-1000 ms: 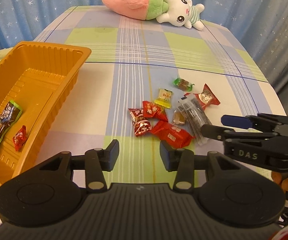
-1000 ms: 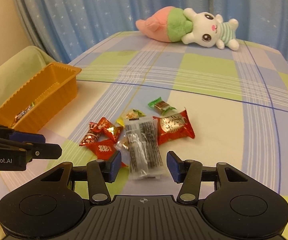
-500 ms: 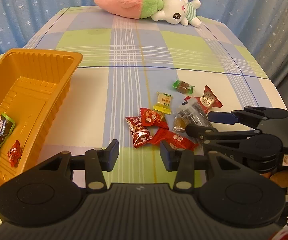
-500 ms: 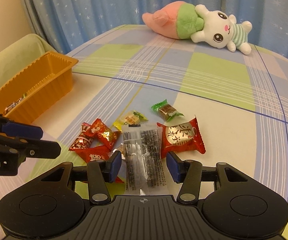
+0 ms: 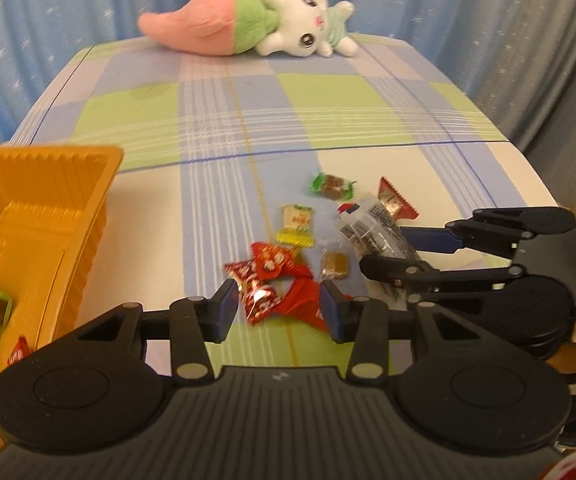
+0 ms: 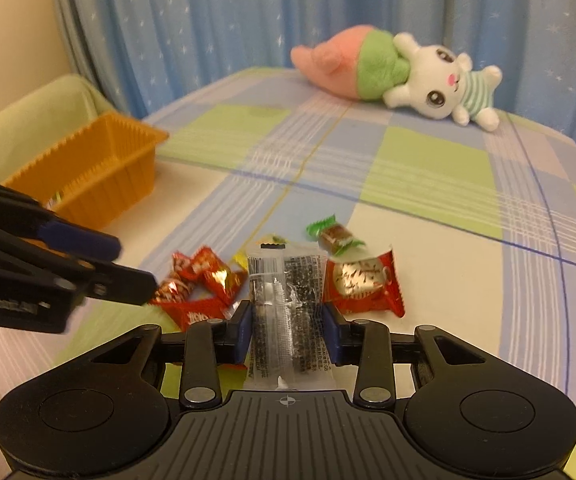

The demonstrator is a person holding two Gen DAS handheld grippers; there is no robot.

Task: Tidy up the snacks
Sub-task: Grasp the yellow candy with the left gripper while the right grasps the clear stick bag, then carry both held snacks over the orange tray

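Now clamped from both sides in the right gripper point(image 6: 287, 328): clear packet point(image 6: 285, 304), its far end sticking out ahead past the fingertips, its near end lying toward the camera. Left gripper point(image 5: 275, 307) spread wide, holding nothing, poised over red candies point(image 5: 265, 280). Orange tray point(image 5: 43, 216) off to its left, with two snacks inside.

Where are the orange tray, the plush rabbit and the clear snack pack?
orange tray point(image 6: 87, 168): right wrist view, outer side wall.
plush rabbit point(image 6: 436, 76): right wrist view, white face.
clear snack pack point(image 6: 288, 300): right wrist view, wrapper middle.
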